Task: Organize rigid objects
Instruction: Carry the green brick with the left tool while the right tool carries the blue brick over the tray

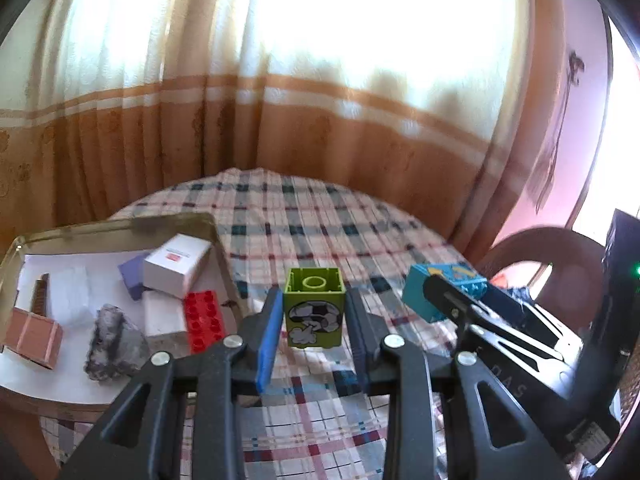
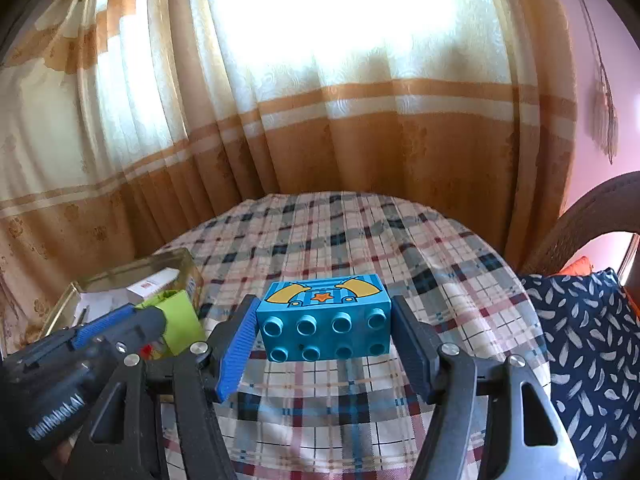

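Observation:
A lime-green toy block point(image 1: 314, 314) with a football picture hangs above the checked tablecloth, and my left gripper point(image 1: 314, 304) is shut on its two sides. A turquoise studded brick point(image 2: 324, 320) with yellow and orange print is clamped lengthwise in my right gripper point(image 2: 325, 312), studs facing the camera. In the left wrist view the same turquoise brick point(image 1: 440, 292) and the right gripper point(image 1: 460, 300) show at the right. The right wrist view shows the green block point(image 2: 180, 320) and the left gripper's fingers point(image 2: 108, 322) at the left. Both bricks are off the table.
A metal tray point(image 1: 120, 222) at the left holds a red studded brick point(image 1: 202, 320), a white box point(image 1: 176, 266), a grey stone point(image 1: 112, 344), a brown box point(image 1: 34, 336) and purple pieces. A curtain hangs behind the round table point(image 1: 320, 220). A chair point(image 1: 552, 256) and a patterned cushion point(image 2: 592, 340) stand at the right.

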{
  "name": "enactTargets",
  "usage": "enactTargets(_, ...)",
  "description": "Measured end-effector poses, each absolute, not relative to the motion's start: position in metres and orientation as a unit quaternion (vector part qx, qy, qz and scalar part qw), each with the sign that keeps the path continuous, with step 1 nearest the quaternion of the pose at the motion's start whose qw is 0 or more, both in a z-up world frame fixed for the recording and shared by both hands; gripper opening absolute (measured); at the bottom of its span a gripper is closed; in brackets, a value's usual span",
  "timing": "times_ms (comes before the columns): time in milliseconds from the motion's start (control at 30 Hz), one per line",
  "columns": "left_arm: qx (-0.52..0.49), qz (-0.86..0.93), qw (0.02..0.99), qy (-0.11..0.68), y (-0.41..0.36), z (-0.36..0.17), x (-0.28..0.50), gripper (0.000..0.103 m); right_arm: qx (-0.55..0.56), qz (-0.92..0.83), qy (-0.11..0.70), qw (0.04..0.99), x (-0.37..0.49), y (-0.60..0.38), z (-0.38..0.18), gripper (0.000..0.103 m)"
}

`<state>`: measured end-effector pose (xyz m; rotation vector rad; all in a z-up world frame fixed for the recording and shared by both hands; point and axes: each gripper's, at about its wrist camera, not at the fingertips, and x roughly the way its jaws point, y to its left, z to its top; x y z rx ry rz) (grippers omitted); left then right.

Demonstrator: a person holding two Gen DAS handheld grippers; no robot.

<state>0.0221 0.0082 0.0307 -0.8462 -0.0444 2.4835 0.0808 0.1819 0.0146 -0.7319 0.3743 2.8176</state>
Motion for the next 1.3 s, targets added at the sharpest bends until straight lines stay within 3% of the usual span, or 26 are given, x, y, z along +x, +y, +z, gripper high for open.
enactTargets(467, -0.281, 0.947, 0.153, 0.005, -0.048, 0.048, 0.02, 0.031, -0.232, 0.966, 0.11, 0.03, 0.073, 0.128, 0.041, 0.067)
enactTargets(1300, -0.29, 0.955, 0.014, -0.056, -0.168, 0.043, -0.009, 0.031, -0.22, 0.971, 0.066, -0.073, 0.023, 0.03, 0.06, 0.067)
